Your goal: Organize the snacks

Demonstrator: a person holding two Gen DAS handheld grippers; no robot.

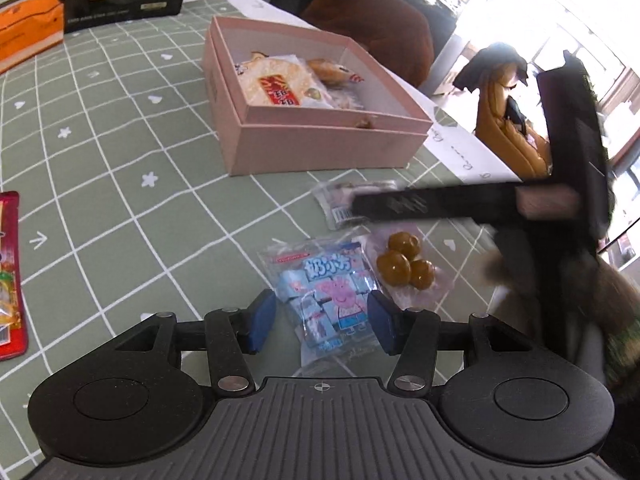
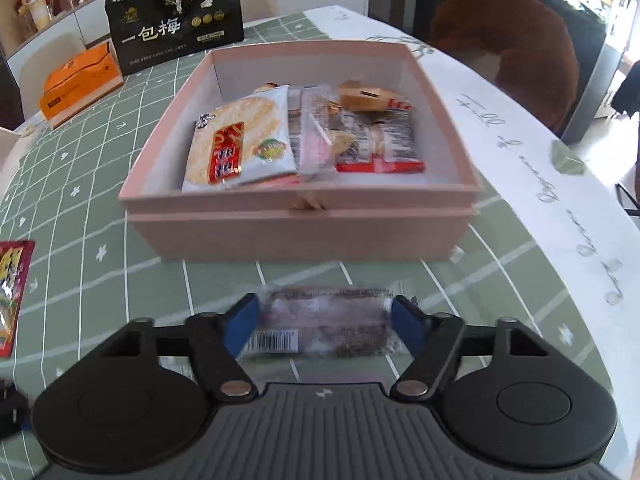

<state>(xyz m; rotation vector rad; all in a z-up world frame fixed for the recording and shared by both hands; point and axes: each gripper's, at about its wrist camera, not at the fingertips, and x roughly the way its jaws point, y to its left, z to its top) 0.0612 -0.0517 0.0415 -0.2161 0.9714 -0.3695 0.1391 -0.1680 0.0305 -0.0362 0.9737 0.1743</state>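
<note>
The right gripper (image 2: 324, 326) has a long clear snack packet (image 2: 320, 326) between its blue pads, and the packet's long axis runs across the jaws from one pad to the other, so the pads meet its two short ends. The jaws stand about half open and seem to press on these ends, and I judge that the packet is held, though motion blur softens its outline. The pink box (image 2: 304, 236), where several snacks already lie, stands straight ahead of this gripper and near to it on the green checked bench (image 2: 100, 208). Therefore the coming move is probably a short carry forward over the near wall of the box. The left gripper (image 1: 320, 320) hangs over a blue cartoon candy bag (image 1: 328, 300), which lies between its pads with a clear gap at each side, so these jaws are open and hold nothing. Just beside this bag, on its right, lies a clear bag of brown round sweets (image 1: 404, 264). Both bags are nearer to the left hand, and the box lies further ahead of it.
</note>
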